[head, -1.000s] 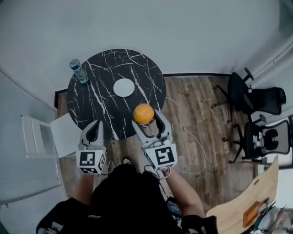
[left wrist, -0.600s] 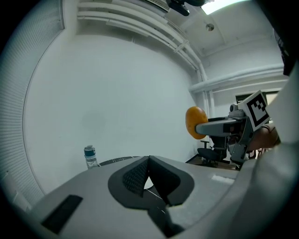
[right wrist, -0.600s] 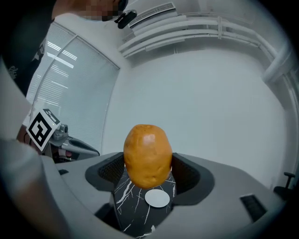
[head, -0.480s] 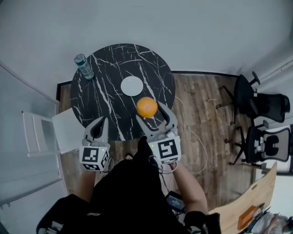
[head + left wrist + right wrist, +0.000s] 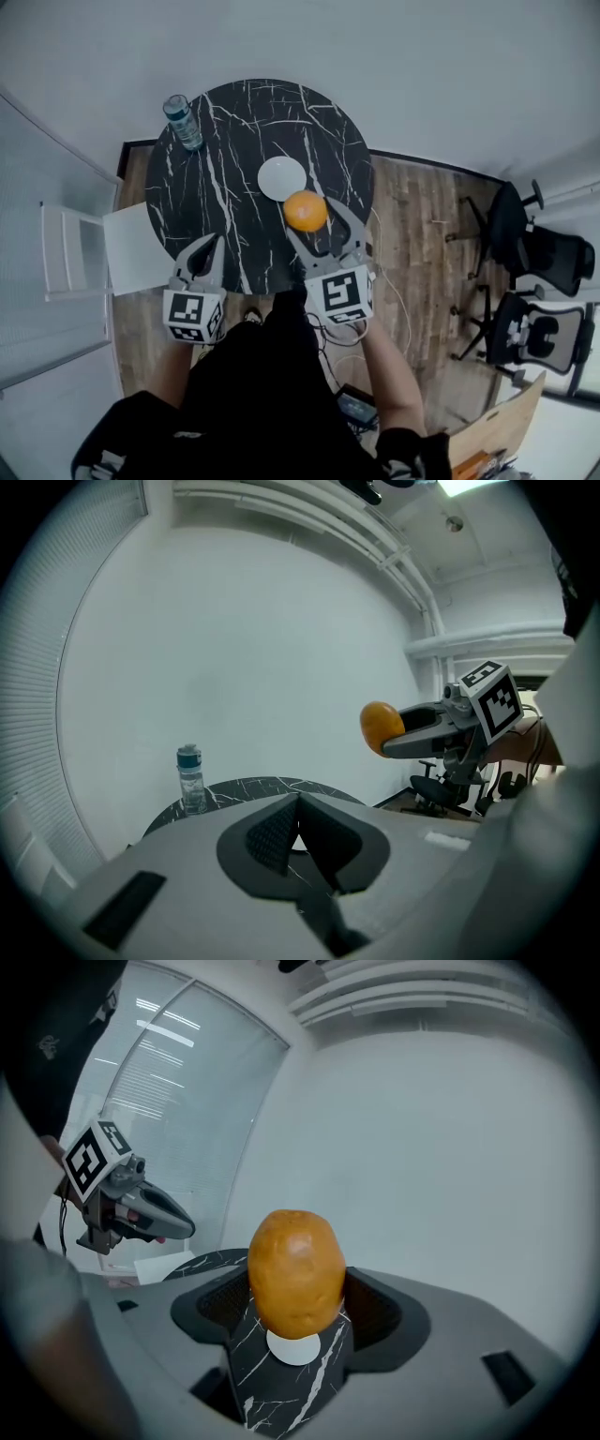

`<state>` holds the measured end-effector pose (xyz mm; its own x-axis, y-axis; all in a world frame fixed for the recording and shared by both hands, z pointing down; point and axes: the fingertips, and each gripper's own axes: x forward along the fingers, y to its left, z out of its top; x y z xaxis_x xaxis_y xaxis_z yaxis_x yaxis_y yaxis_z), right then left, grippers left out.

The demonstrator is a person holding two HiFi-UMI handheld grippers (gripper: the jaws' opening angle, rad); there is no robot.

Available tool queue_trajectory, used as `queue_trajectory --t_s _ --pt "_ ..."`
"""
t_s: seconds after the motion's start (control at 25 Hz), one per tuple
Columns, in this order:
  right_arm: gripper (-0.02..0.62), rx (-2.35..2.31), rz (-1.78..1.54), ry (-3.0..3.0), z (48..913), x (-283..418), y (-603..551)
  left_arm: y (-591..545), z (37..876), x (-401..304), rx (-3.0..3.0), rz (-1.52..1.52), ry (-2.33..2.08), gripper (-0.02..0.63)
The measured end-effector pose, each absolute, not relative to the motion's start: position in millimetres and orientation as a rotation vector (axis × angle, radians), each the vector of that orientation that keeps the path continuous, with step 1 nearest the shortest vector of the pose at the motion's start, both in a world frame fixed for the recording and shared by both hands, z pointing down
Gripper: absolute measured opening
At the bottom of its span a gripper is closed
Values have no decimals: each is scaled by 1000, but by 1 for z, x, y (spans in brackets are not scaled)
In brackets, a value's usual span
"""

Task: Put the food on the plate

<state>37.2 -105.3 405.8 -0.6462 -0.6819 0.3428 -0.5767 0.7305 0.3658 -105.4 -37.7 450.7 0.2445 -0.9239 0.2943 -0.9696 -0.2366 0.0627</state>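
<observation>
An orange-brown, potato-like food (image 5: 306, 211) is held above the round black marble table (image 5: 216, 187), with my right gripper (image 5: 307, 217) shut on it. The food hangs just at the near right edge of the small white plate (image 5: 279, 177). In the right gripper view the food (image 5: 295, 1272) fills the gap between the jaws and hides most of the plate (image 5: 294, 1347) beyond it. My left gripper (image 5: 204, 255) is shut on nothing over the table's near edge. The left gripper view shows the food (image 5: 381, 727) in the other gripper.
A water bottle (image 5: 184, 122) stands at the table's far left edge. A white chair (image 5: 131, 248) sits close to the table's left side. Black office chairs (image 5: 534, 253) stand on the wooden floor at the right, and a cable (image 5: 398, 300) lies beside my right arm.
My right gripper has carried the food forward over the table, from the near edge to beside the plate. The left gripper has kept its place near the table's front edge.
</observation>
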Motion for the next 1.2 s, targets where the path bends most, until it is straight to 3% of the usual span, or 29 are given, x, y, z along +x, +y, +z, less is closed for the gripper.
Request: queue_trajectory --t_s 0.56,1.2 --pt "310 513 -480 -2329 460 -7 -200 -115 495 -120 2069 344 -1828 0" --pt "311 211 -344 -2202 568 -23 -266 -161 560 -126 1856 402 -1841 0"
